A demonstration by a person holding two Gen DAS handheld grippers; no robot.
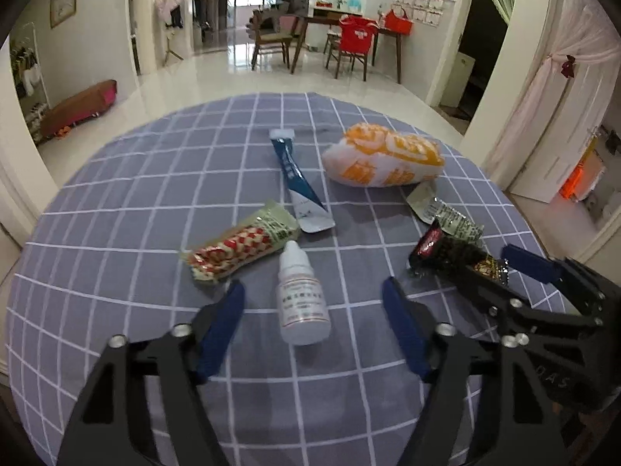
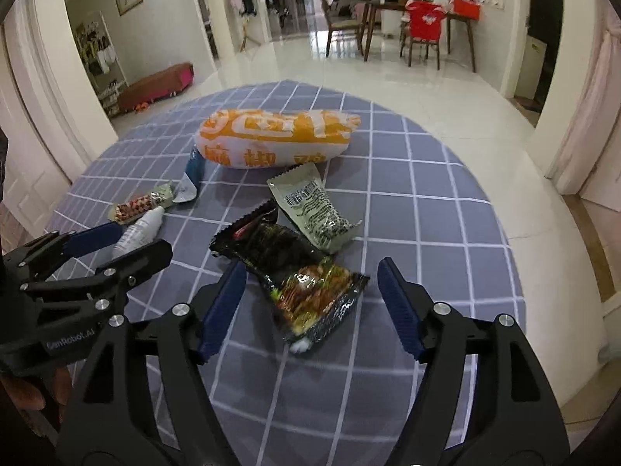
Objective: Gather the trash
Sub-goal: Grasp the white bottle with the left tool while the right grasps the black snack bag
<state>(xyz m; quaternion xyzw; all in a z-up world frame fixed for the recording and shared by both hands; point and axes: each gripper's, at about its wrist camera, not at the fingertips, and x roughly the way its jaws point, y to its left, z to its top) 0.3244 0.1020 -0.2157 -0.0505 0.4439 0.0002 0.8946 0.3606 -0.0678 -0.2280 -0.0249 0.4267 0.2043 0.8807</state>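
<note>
Left wrist view: left gripper (image 1: 312,303) hangs above the checked tablecloth (image 1: 116,202), jaws spread and gripping nothing. The small white dropper bottle (image 1: 304,301) lies on its side between the blue pads, cap pointing away; neither pad touches it. Just beyond lie the red-and-white wrapper (image 1: 236,250) and the blue sachet (image 1: 299,182). The orange-and-white bag (image 1: 384,161) is farther back, to the right. The right gripper (image 1: 516,268) shows at the right edge over the black packet (image 1: 446,254).

To do this well: centre the pads on the bottle's body, not the cap. It is round and will likely roll, so close squarely across it.

Right wrist view: right gripper (image 2: 312,283) is likewise released, empty. The black noodle packet (image 2: 299,275) lies flat between its pads, untouched, and overlaps the grey-green wrapper (image 2: 310,209). The left gripper (image 2: 128,240) shows at the left edge beside the bottle (image 2: 141,227).

Judgement: the packet is thin and crinkly. Come low, pinch a raised edge, and lift slowly so the grey-green wrapper is not dragged along. No bin is visible in either view.
</note>
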